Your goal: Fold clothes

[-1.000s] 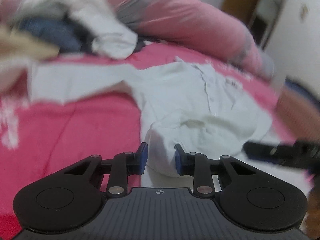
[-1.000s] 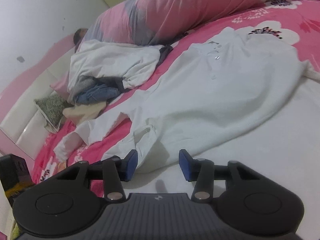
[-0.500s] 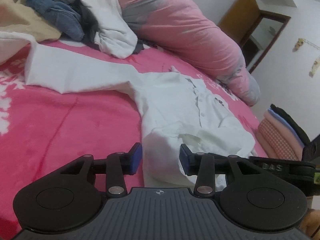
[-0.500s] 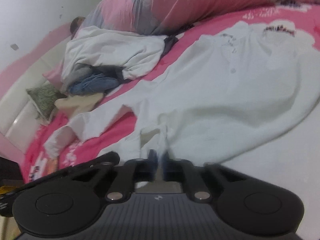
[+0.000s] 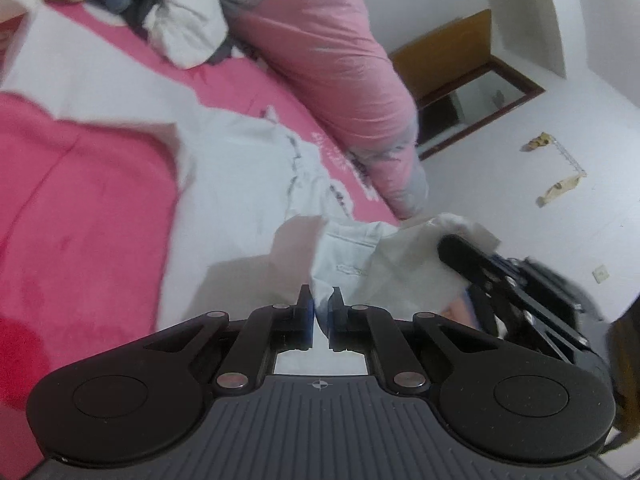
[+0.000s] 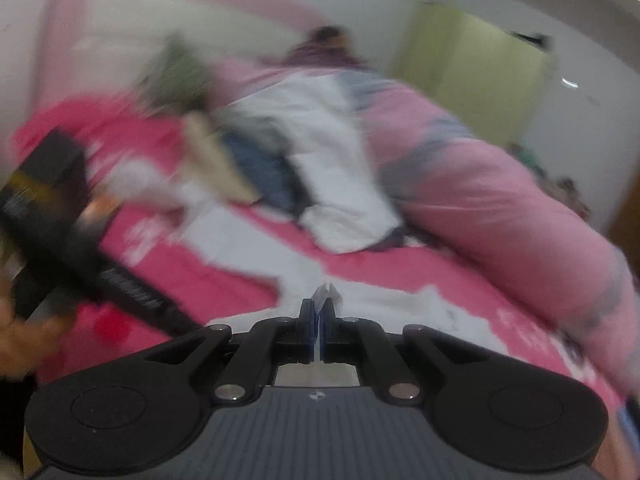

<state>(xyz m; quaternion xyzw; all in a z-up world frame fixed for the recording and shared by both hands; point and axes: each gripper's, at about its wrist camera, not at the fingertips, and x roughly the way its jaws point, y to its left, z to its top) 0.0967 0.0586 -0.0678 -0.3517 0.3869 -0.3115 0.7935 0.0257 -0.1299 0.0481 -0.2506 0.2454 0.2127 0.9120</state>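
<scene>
The white button-front cotton shirt [image 5: 240,176] lay spread across the bright pink bedspread [image 5: 80,208] of the bed, with one sleeve reaching toward the far left edge and the lower hem lifted off the surface at the near side. The left gripper [image 5: 319,304] had its blue-padded fingers [image 5: 306,312] clenched on a fold of the shirt's hem, white cloth showing in the narrow gap between them. The right gripper [image 6: 319,312] likewise had its fingers pinched together on a thin edge of the same shirt [image 6: 400,308], a small peak of fabric standing above the tips. In the left wrist view the right gripper [image 5: 464,252] appeared at the right, wrapped in bunched white cloth. A long pink and grey quilted duvet roll [image 5: 332,60] lay along the far edge of the bed. A heap of mixed unfolded clothes [image 6: 288,160], white, blue and beige, rested against it toward the far left corner. The right wrist view was heavily blurred.
</scene>
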